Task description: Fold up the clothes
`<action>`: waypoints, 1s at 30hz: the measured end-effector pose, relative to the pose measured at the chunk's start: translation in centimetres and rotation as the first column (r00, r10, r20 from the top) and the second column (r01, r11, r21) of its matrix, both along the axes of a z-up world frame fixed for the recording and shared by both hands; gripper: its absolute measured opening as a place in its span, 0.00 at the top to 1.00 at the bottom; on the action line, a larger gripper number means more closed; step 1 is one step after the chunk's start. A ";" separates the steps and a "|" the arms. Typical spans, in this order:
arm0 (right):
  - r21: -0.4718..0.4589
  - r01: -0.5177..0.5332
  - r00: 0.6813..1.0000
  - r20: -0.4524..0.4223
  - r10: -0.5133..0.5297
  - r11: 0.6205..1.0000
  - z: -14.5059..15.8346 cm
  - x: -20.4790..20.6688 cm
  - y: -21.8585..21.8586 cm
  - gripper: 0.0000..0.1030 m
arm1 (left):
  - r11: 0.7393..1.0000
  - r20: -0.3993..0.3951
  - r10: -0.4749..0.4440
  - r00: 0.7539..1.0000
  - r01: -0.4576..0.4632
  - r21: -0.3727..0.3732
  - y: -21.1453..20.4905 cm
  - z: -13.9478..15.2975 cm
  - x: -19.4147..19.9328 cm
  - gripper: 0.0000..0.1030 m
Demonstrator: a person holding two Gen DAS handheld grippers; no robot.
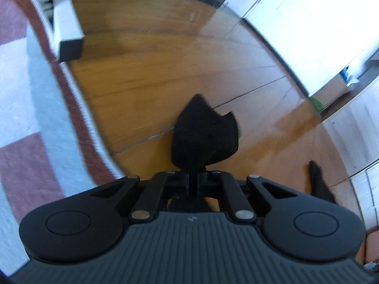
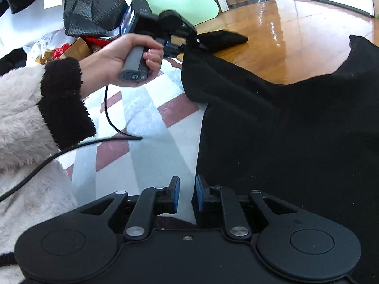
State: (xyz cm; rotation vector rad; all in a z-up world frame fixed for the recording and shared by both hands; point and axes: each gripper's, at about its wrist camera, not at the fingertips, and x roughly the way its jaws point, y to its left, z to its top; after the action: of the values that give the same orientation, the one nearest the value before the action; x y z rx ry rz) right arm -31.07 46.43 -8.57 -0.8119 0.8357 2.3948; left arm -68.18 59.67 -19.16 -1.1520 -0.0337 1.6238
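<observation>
A black garment point(image 2: 284, 130) lies over the red-and-white rug point(image 2: 146, 123) and the wooden floor. My left gripper point(image 1: 194, 177) is shut on a bunched corner of the black garment point(image 1: 203, 135) and holds it above the floor. In the right wrist view the left gripper point(image 2: 191, 38) shows in a hand at the garment's far corner. My right gripper point(image 2: 187, 195) is open, its blue pads point(image 2: 176, 196) apart at the garment's near left edge, with nothing between them.
The wooden floor point(image 1: 165, 71) lies ahead. A white post with a black foot point(image 1: 69, 40) stands at the rug's edge point(image 1: 78, 108). A black bag point(image 2: 94, 7), wrappers and a green board point(image 2: 175, 0) lie beyond. A black cable point(image 2: 71, 146) crosses the rug.
</observation>
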 end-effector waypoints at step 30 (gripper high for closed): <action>-0.169 0.685 0.709 -0.069 -0.702 0.709 4.0 23.0 2.6 0.56 | 0.844 -0.371 -0.529 0.763 0.432 -0.317 -9.8 6.5 26.6 0.04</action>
State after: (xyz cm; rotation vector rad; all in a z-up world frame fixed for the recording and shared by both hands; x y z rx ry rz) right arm -8.05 49.00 -4.58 -0.2845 1.1201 1.7241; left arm -41.54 49.88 -12.66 -0.8190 0.7067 1.3952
